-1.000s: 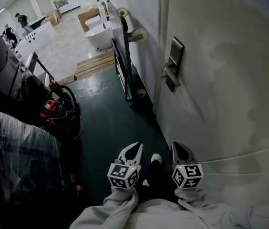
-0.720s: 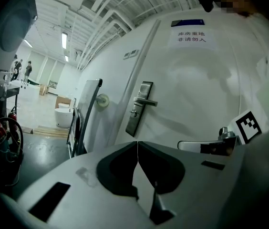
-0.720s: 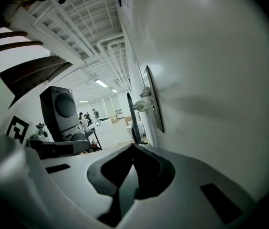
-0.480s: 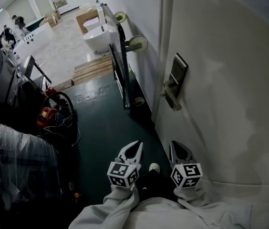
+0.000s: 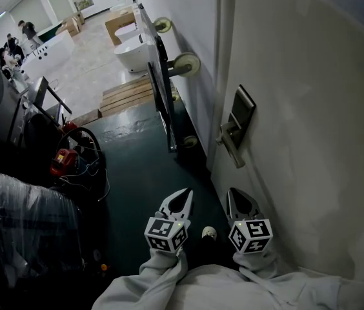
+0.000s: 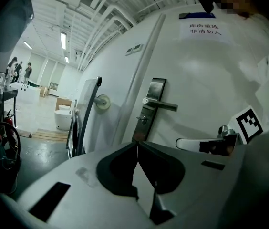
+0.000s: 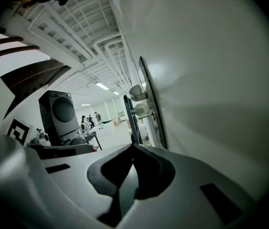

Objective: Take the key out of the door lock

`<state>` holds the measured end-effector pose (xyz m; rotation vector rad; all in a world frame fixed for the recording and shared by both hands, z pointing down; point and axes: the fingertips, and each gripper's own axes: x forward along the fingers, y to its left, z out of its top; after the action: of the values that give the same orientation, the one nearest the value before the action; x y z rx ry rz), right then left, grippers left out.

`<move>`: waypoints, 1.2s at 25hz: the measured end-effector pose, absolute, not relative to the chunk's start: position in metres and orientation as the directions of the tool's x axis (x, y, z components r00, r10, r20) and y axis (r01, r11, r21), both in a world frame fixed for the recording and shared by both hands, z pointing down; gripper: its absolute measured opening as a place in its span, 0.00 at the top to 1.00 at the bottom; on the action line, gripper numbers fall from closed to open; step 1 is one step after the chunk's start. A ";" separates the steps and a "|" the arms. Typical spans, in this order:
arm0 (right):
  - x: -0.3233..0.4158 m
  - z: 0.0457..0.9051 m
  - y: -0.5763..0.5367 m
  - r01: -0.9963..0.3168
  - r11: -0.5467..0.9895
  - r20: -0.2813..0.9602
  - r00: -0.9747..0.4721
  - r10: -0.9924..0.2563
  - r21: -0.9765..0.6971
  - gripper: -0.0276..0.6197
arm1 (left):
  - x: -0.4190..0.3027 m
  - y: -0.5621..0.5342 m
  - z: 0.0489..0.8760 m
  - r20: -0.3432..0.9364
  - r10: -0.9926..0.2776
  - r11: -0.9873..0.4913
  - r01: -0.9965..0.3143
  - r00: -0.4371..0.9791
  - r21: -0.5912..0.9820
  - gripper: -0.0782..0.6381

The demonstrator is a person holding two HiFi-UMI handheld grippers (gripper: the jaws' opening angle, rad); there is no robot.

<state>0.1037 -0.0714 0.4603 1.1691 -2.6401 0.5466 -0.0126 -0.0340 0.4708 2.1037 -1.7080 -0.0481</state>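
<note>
The left tool [image 5: 181,202] and right tool [image 5: 239,204] are held low and side by side, both clenched on nothing, the right one close along the door [image 5: 311,108]. Neither has reached the lock, so the task looks barely begun. The key [image 6: 142,119] sits in the lock plate [image 5: 241,118] just under the handle [image 5: 230,148], well apart from both tools. What is left, I judge, is to close in, open one tool, grip the key and pull it out. The handle juts out above the key and may crowd that approach. Past the door's edge a wheeled frame [image 5: 166,89] stands against the wall. A red device [image 5: 62,160] with cables lies on the floor to the left. Farther off are a white tub [image 5: 130,53] and people [image 5: 24,28].
</note>
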 end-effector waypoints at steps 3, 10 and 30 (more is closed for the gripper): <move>0.102 0.462 -0.081 -0.742 0.622 0.326 -0.669 -0.668 -0.249 0.88 | -0.012 -0.044 0.473 0.233 -0.942 -0.152 -0.925 0.242 0.347 0.87; 0.100 0.469 -0.087 -0.745 0.618 0.327 -0.666 -0.671 -0.251 0.88 | -0.010 -0.053 0.479 0.224 -0.942 -0.158 -0.918 0.251 0.363 0.87; 0.093 0.476 -0.106 -0.839 0.485 0.364 -0.545 -0.756 -0.249 0.88 | -0.025 -0.104 0.477 0.226 -0.883 -0.301 -0.865 0.412 0.400 0.87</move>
<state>0.0932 -0.1059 0.4762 1.3748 -2.5242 0.5945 -0.0245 -0.1040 0.4766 2.2116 -1.4861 -0.0500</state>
